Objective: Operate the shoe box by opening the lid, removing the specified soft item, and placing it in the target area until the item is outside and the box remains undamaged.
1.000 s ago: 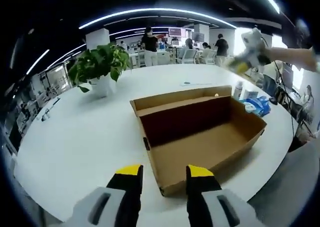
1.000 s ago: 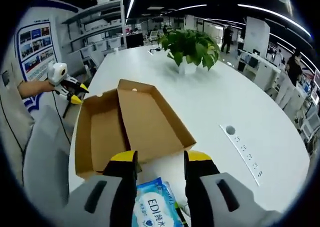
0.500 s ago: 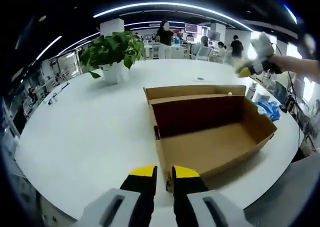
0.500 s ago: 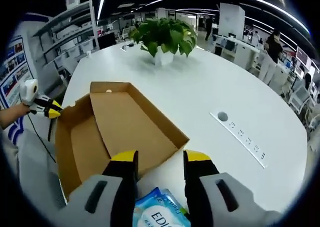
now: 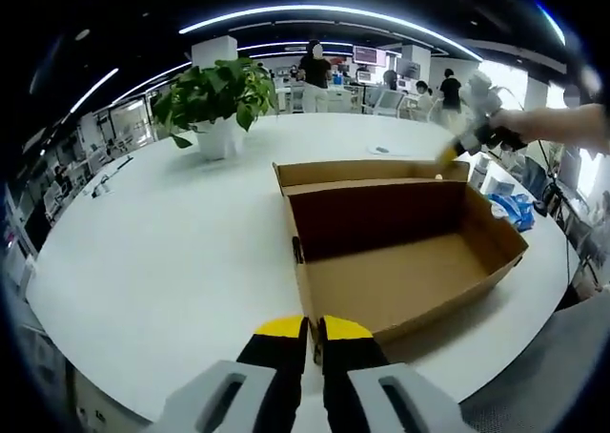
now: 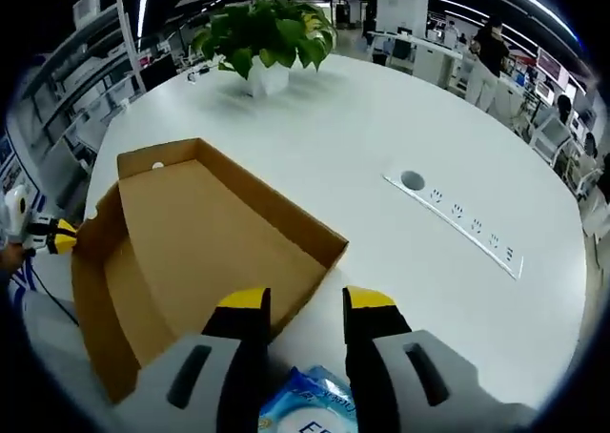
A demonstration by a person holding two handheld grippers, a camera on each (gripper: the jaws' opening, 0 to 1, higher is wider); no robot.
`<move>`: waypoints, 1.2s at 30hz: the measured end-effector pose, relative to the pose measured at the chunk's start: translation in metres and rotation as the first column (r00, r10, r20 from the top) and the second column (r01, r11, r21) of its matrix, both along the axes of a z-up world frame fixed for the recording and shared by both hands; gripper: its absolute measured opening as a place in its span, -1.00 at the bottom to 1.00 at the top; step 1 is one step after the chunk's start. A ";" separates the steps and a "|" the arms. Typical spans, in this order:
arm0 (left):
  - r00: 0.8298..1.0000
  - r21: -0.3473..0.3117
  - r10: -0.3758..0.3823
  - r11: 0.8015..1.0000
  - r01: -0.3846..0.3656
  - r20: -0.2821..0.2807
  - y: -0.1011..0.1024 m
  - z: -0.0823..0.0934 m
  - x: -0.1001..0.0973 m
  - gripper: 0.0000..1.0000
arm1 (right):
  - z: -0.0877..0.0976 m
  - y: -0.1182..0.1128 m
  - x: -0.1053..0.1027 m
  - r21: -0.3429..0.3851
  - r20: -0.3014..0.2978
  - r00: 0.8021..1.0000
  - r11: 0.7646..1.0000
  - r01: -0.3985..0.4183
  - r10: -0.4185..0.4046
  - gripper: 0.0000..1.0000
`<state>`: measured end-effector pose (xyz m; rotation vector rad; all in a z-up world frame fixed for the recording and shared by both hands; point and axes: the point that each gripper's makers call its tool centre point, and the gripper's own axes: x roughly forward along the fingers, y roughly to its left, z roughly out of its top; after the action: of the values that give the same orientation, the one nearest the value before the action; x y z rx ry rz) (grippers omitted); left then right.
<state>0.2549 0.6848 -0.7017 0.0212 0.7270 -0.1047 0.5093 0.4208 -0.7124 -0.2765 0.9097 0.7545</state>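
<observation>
The blue soft pack (image 6: 310,409) lies on the table right under the right gripper (image 6: 303,301), whose jaws are apart and empty. The box (image 6: 205,252) sits just ahead, open. The left gripper (image 5: 313,326) is nearly closed, empty, at the box's near wall.

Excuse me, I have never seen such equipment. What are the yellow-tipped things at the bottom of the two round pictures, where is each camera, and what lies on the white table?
There is no robot arm: a person holds a two-jaw tool in each hand, and a fisheye camera rides on each tool. The left gripper view looks along the left gripper, whose yellow-tipped jaws are almost closed and hold nothing. The right gripper view looks along the right gripper, whose jaws stand apart and are empty.

On the white table lies an open cardboard shoe box with its lid folded back; its inside looks empty. A blue wipes packet lies outside the box, below the right gripper. A potted plant stands farther away. People stand in the office behind.
</observation>
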 end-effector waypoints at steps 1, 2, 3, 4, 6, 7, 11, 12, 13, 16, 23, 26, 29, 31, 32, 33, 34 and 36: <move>1.000 0.003 -0.003 1.000 0.003 -0.001 0.000 0.000 0.000 -0.91 | -0.002 0.001 0.002 -0.002 0.003 1.000 1.000 0.003 -0.003 -0.49; 1.000 0.005 -0.004 1.000 0.004 -0.001 0.001 -0.001 0.001 -0.91 | -0.005 0.000 0.003 -0.019 -0.002 1.000 1.000 0.018 -0.018 -0.53; 1.000 0.007 -0.005 1.000 0.005 -0.002 0.001 -0.001 0.001 -0.92 | -0.007 0.000 0.004 -0.032 0.000 1.000 0.999 0.019 -0.019 -0.56; 1.000 0.013 -0.007 1.000 0.007 -0.002 0.001 -0.001 0.001 -0.92 | -0.009 0.002 0.005 -0.031 -0.001 1.000 0.999 0.018 -0.018 -0.57; 1.000 0.017 -0.010 1.000 0.010 -0.002 0.001 -0.001 0.001 -0.92 | -0.012 0.004 0.005 -0.038 -0.012 0.999 0.999 0.032 -0.033 -0.59; 1.000 0.017 -0.010 1.000 0.010 -0.002 0.001 -0.001 0.001 -0.92 | -0.014 0.004 0.006 -0.043 -0.015 0.999 0.998 0.039 -0.040 -0.60; 1.000 0.007 -0.002 1.000 0.002 0.003 0.002 -0.001 0.001 -0.92 | -0.019 0.004 0.004 -0.064 -0.031 0.998 0.997 0.051 -0.054 -0.68; 1.000 0.007 -0.001 1.000 0.001 0.004 0.002 -0.001 0.001 -0.92 | -0.019 0.004 0.004 -0.068 -0.030 0.998 0.996 0.049 -0.052 -0.70; 1.000 0.010 0.000 1.000 0.000 0.005 0.002 -0.001 0.001 -0.92 | -0.018 0.005 0.003 -0.064 -0.027 0.998 0.997 0.047 -0.049 -0.73; 1.000 0.007 0.002 1.000 -0.002 0.007 0.002 -0.001 0.001 -0.93 | -0.017 0.007 0.001 -0.074 -0.019 0.999 0.997 0.034 -0.035 -0.82; 1.000 -0.004 0.018 1.000 -0.018 0.003 0.001 -0.001 0.000 -0.93 | -0.010 0.006 0.003 -0.077 -0.004 0.998 0.995 0.057 -0.057 -0.90; 1.000 -0.003 0.018 1.000 -0.018 0.003 0.001 -0.001 0.000 -0.93 | -0.005 0.004 0.004 -0.070 0.007 0.998 0.996 0.061 -0.061 -0.93; 1.000 -0.008 0.020 1.000 -0.020 -0.001 0.000 -0.001 -0.001 -0.93 | 0.001 0.004 0.003 -0.054 0.008 0.997 0.996 0.071 -0.071 -0.94; 1.000 -0.010 0.020 1.000 -0.021 -0.004 0.000 -0.002 0.000 -0.93 | 0.003 0.004 0.002 -0.049 0.009 0.997 0.996 0.070 -0.070 -0.94; 1.000 -0.008 0.020 1.000 -0.020 -0.006 0.000 -0.002 -0.001 -0.93 | 0.006 0.004 0.002 -0.044 0.016 0.998 0.997 0.068 -0.068 -0.94; 1.000 -0.005 0.019 1.000 -0.019 -0.007 0.000 -0.002 -0.001 -0.93 | 0.007 0.004 0.001 -0.041 0.017 0.997 0.997 0.070 -0.069 -0.94; 1.000 -0.003 0.018 1.000 -0.018 -0.010 0.000 -0.002 -0.001 -0.93 | 0.009 0.003 0.001 -0.037 0.018 0.997 0.997 0.071 -0.070 -0.94; 1.000 -0.003 0.019 1.000 -0.019 -0.012 0.000 -0.002 -0.001 -0.93 | 0.013 0.003 0.000 -0.028 0.026 0.997 0.997 0.073 -0.072 -0.95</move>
<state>0.2541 0.6843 -0.7035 0.0110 0.7393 -0.0876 0.5092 0.4240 -0.6998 -0.2763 0.9034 0.6697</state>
